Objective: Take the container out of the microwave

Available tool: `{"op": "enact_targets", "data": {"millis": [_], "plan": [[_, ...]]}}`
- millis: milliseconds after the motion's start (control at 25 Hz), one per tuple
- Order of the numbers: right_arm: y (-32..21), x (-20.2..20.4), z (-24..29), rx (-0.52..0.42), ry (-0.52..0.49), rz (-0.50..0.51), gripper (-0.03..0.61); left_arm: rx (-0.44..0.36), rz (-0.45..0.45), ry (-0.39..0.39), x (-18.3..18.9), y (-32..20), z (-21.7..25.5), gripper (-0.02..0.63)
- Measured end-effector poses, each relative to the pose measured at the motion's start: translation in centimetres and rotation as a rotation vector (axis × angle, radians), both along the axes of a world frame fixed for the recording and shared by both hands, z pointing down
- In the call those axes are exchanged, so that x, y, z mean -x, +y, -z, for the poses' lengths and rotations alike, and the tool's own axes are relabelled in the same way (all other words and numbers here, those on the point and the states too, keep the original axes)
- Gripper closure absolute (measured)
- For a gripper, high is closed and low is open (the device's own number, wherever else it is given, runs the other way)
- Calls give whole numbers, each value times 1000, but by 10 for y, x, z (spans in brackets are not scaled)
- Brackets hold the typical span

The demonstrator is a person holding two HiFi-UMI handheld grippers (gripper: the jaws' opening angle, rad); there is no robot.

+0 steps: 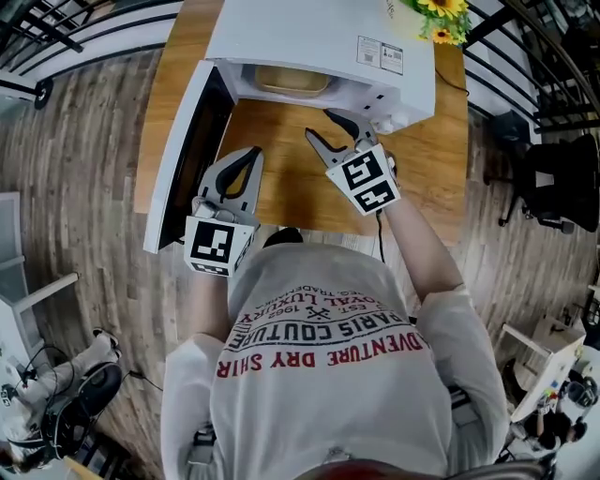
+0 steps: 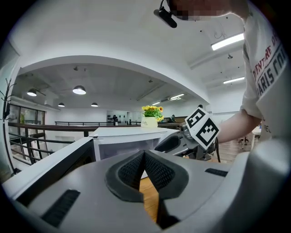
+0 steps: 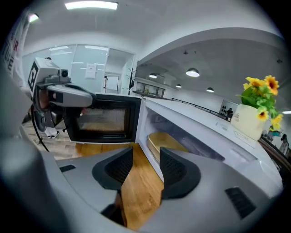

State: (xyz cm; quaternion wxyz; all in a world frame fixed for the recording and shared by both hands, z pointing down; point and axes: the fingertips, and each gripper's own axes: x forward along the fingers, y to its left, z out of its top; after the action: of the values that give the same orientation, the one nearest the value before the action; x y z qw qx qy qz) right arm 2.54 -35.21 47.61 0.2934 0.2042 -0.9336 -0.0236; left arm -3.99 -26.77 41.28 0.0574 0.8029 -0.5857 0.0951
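Observation:
The white microwave [image 1: 319, 37] stands on a wooden table [image 1: 281, 178] with its door [image 1: 187, 150] swung open to the left. Inside lies a shallow tan container [image 1: 292, 80], also seen in the right gripper view as the container [image 3: 166, 141] just past the cavity's sill. My right gripper [image 1: 323, 127] hovers over the table in front of the opening, open and empty, its pads [image 3: 119, 166] well apart. My left gripper [image 1: 251, 155] hangs beside the door, shut with its tips touching and nothing between them [image 2: 144, 154].
A pot of yellow flowers [image 1: 441, 14] stands at the table's back right, behind the microwave. A black office chair [image 1: 562, 183] sits on the wooden floor to the right. Railings run along the far left. The open door [image 3: 104, 118] borders the space to the left.

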Motion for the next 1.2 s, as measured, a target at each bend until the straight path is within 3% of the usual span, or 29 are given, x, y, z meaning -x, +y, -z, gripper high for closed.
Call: {"op": "enact_targets", "data": {"millis": [240, 440, 800, 920, 1080, 1200], "plan": [[-26, 32, -42, 9, 206, 139, 391, 0, 0, 11, 16, -15, -7, 600], [-46, 54, -70, -48, 356, 218, 382, 13, 9, 5, 25, -20, -16, 600], [-74, 82, -95, -118, 515, 291, 400, 20, 32, 19, 33, -21, -18, 600], [-76, 85, -107, -138, 572, 331, 432, 25, 27, 9, 32, -17, -18, 600], [-77, 87, -115, -214, 639, 379, 522, 28, 36, 12, 37, -14, -18, 600], [-76, 85, -115, -206, 652, 384, 535, 29, 32, 12, 40, -12, -17, 600]]}}
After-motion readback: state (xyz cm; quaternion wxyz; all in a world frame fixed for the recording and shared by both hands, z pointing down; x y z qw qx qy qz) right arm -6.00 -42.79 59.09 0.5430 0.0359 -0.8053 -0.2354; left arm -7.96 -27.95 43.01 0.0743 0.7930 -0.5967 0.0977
